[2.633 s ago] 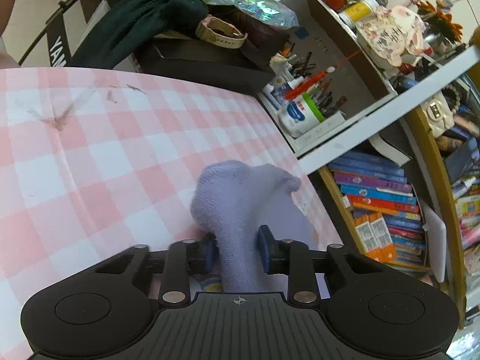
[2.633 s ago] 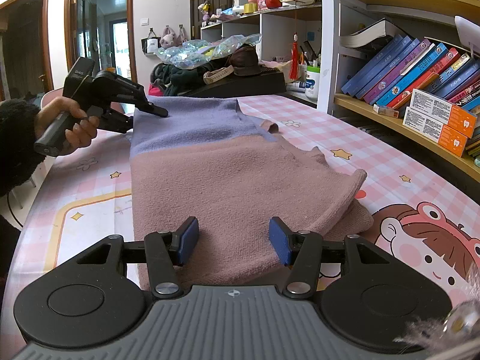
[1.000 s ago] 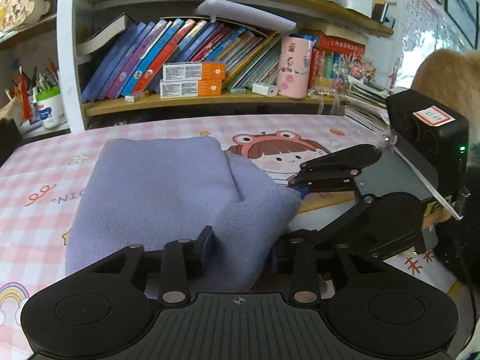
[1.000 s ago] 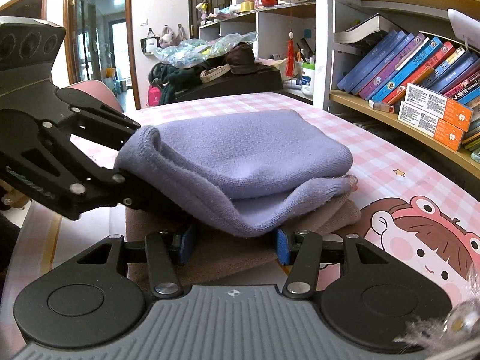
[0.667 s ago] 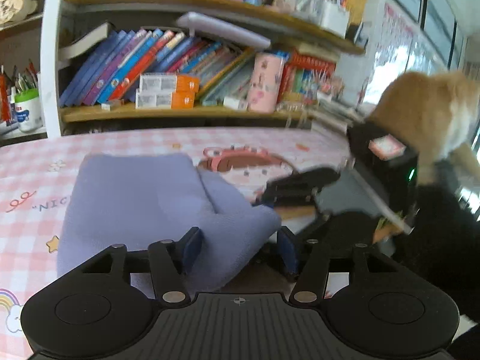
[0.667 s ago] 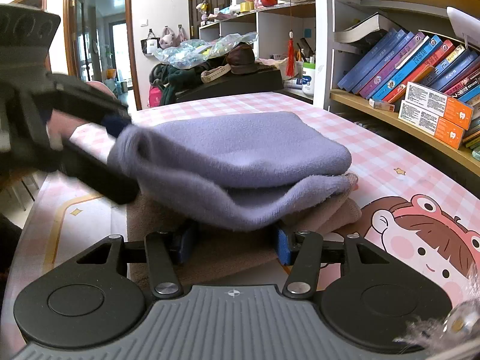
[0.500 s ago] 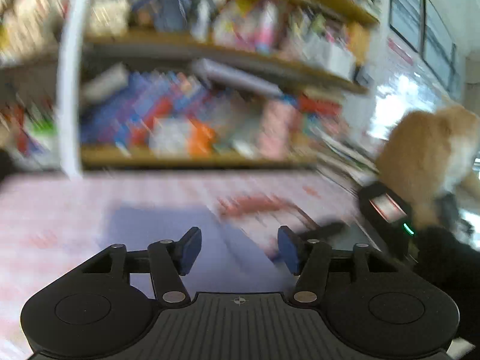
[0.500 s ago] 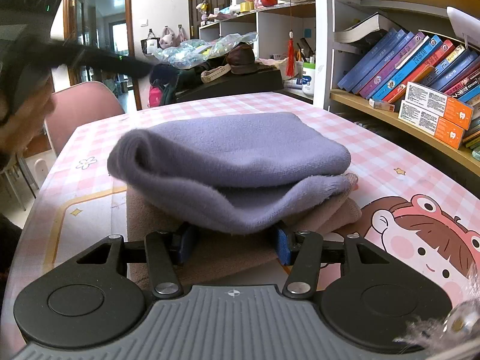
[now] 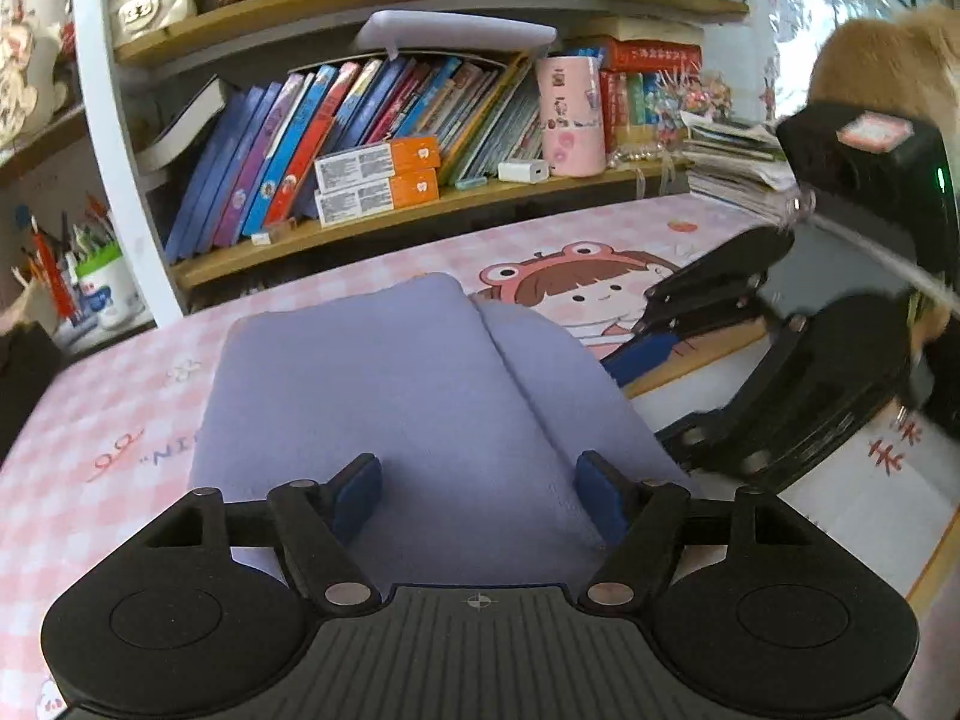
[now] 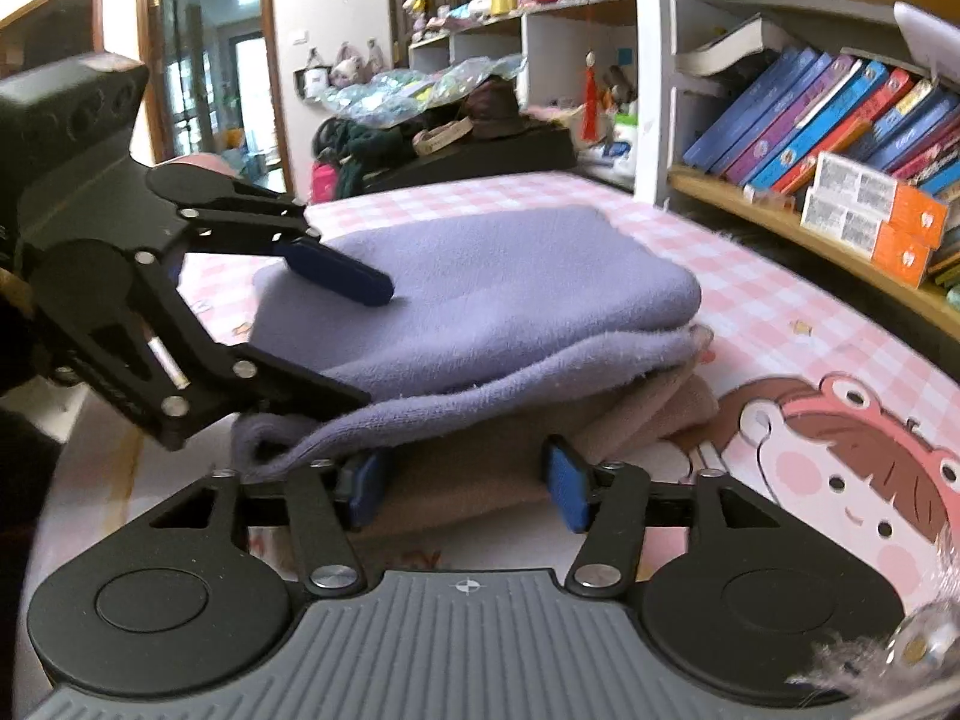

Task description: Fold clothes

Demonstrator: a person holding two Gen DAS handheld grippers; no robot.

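A folded garment [image 9: 390,396], purple on top and brownish pink [image 10: 468,456] below, lies stacked on the pink checked table [image 9: 120,420]. My left gripper [image 9: 480,498] is at the stack's near side, jaws opening, the purple fabric loose between the pads. From the right wrist view, the left gripper [image 10: 363,348] has one finger over the top fold and one beside it. My right gripper [image 10: 467,480] is at the stack's near edge, jaws opening, with the brownish layer between the pads but not pinched. It also appears as the right gripper [image 9: 627,330] at the right.
A bookshelf [image 9: 360,138] with books and orange boxes [image 10: 870,222] runs along the table's side. A pen pot [image 9: 96,282] stands at the left. Dark clutter [image 10: 450,132] sits beyond the table's far end. A tan furry shape [image 9: 870,60] is behind the right gripper.
The left gripper let go of the purple fold, swung up and away, then came back down at the stack with wider jaws. The right jaws spread apart off the brownish layer.
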